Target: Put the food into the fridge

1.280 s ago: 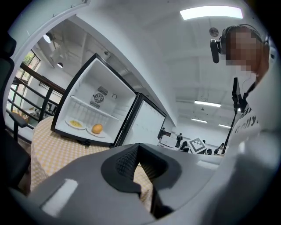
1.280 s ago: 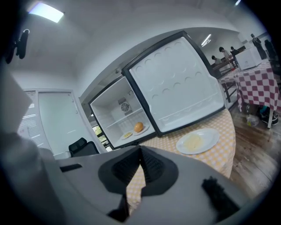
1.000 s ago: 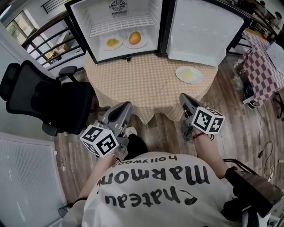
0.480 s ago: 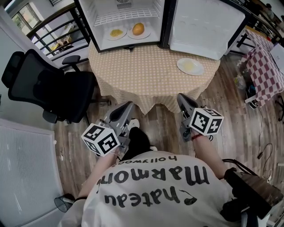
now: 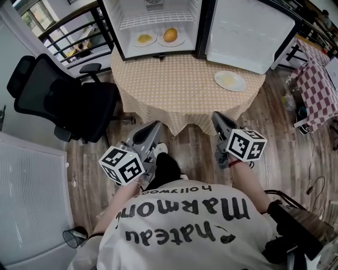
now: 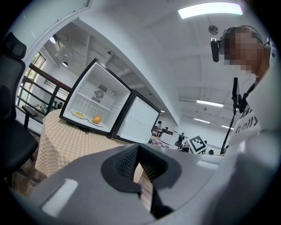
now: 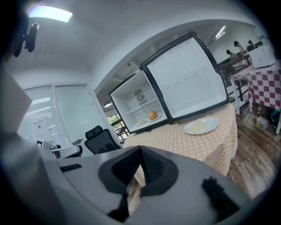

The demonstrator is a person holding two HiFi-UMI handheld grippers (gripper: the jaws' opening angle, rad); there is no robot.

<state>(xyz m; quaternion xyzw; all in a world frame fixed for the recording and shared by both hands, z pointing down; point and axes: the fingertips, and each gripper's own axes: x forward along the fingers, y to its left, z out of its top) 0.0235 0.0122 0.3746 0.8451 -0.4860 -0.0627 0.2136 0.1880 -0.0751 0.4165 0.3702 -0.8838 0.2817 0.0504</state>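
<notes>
Both tools are held low and close to the body, short of the near edge of the table (image 5: 179, 89), and neither is over it. The left gripper (image 5: 151, 129) is seen with its claw pressed together and nothing in it (image 6: 137, 153); the right gripper (image 5: 217, 119) is likewise closed on nothing (image 7: 140, 151). The fridge (image 5: 127, 16) stands open at the far side of the table, its door (image 5: 248, 31) swung out to the right. Inside, a flat yellow portion (image 5: 144, 38) and a round orange-brown piece (image 5: 170, 35) are each set on their own plate on the fridge floor. One plate (image 5: 241, 84) of pale food is seen on the table, far right, just in front of the open door and well apart from both grippers; it is also in sight from the right gripper view (image 7: 214, 122). The step in hand is judged to be the reach for this plate. The right gripper is the nearer one, so it is best used. Its claw should be spread before the rim is met, the near rim pinched firmly, and the plate kept level so that the food is not tipped off. The door edge should be cleared, and the plate is probably best set down to the right of the two already inside, where space looks tight
</notes>
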